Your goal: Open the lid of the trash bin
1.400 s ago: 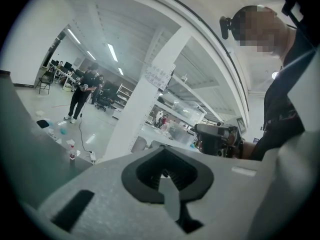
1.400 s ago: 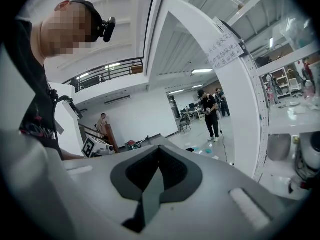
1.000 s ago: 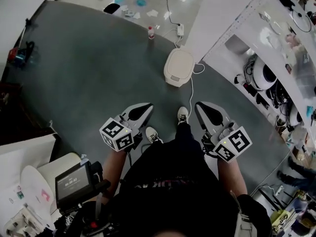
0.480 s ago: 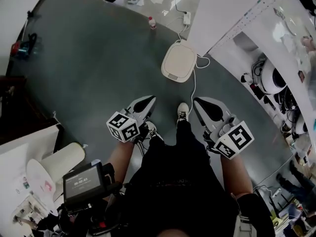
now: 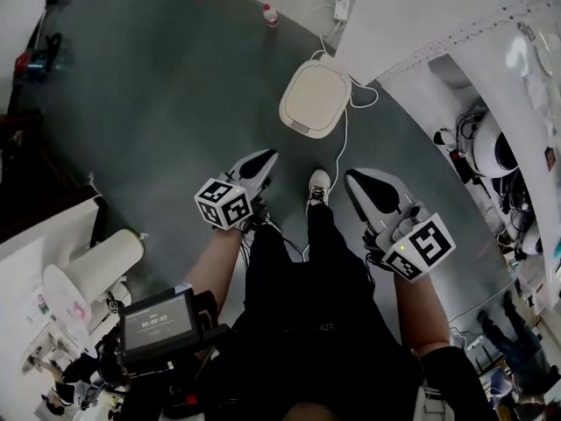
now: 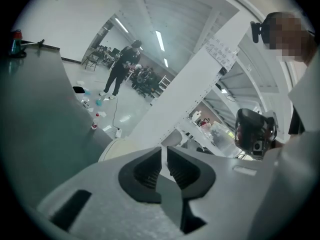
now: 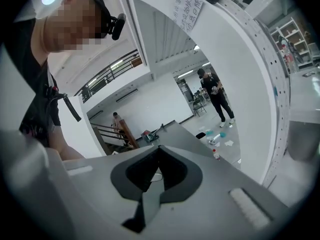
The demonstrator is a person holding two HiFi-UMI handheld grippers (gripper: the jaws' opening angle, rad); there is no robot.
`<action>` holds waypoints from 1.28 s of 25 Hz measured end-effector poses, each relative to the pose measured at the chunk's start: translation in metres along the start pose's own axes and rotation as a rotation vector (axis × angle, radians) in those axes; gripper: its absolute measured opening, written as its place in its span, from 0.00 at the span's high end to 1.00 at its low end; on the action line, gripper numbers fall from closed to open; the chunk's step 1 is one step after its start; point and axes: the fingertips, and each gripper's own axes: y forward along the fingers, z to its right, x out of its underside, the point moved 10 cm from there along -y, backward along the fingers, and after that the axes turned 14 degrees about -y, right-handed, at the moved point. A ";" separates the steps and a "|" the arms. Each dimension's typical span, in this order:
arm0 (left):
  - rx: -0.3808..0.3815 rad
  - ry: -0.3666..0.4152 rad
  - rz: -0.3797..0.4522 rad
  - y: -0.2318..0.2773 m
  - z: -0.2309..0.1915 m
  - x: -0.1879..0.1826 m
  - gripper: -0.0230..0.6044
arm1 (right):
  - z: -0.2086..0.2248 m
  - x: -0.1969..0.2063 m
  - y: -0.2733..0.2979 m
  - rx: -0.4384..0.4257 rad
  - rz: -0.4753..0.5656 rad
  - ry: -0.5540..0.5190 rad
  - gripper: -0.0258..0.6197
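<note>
The trash bin [image 5: 316, 100] stands on the grey floor ahead of me, and its cream rounded-square lid lies flat and closed. My left gripper [image 5: 265, 160] hangs below and to the left of the bin, well short of it. Its jaws are opening by a narrow slit, and nothing is between them [image 6: 164, 151]. The bin's rim [image 6: 116, 148] shows just past them. My right gripper [image 5: 353, 181] is held below and to the right of the bin, shut with its tips touching [image 7: 159, 148] and holding nothing.
A white cable [image 5: 344, 147] runs from the bin to a power strip [image 5: 342, 7] by the white panel wall [image 5: 421, 24]. A small bottle [image 5: 271, 14] stands farther back. Shelves with gear [image 5: 491, 147] line the right. My shoe [image 5: 319, 185] is between the grippers.
Both grippers have moved forward toward the bin, the left one more so. The person has stepped closer, and the floor clutter at the back has slid out of the frame.
</note>
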 end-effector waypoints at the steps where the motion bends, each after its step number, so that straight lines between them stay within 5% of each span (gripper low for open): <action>1: -0.011 -0.006 -0.009 0.007 -0.006 0.003 0.90 | 0.005 0.005 0.001 -0.005 -0.009 0.007 0.95; 14: -0.111 -0.288 -0.086 0.078 -0.144 0.063 0.88 | 0.031 0.079 0.036 0.100 -0.099 0.109 0.95; 22: -0.185 -0.384 -0.134 0.131 -0.230 0.095 0.83 | 0.033 0.151 0.061 0.152 -0.159 0.197 0.95; 32: -0.242 -0.440 -0.131 0.179 -0.278 0.115 0.77 | 0.043 0.205 0.060 0.173 -0.178 0.257 0.95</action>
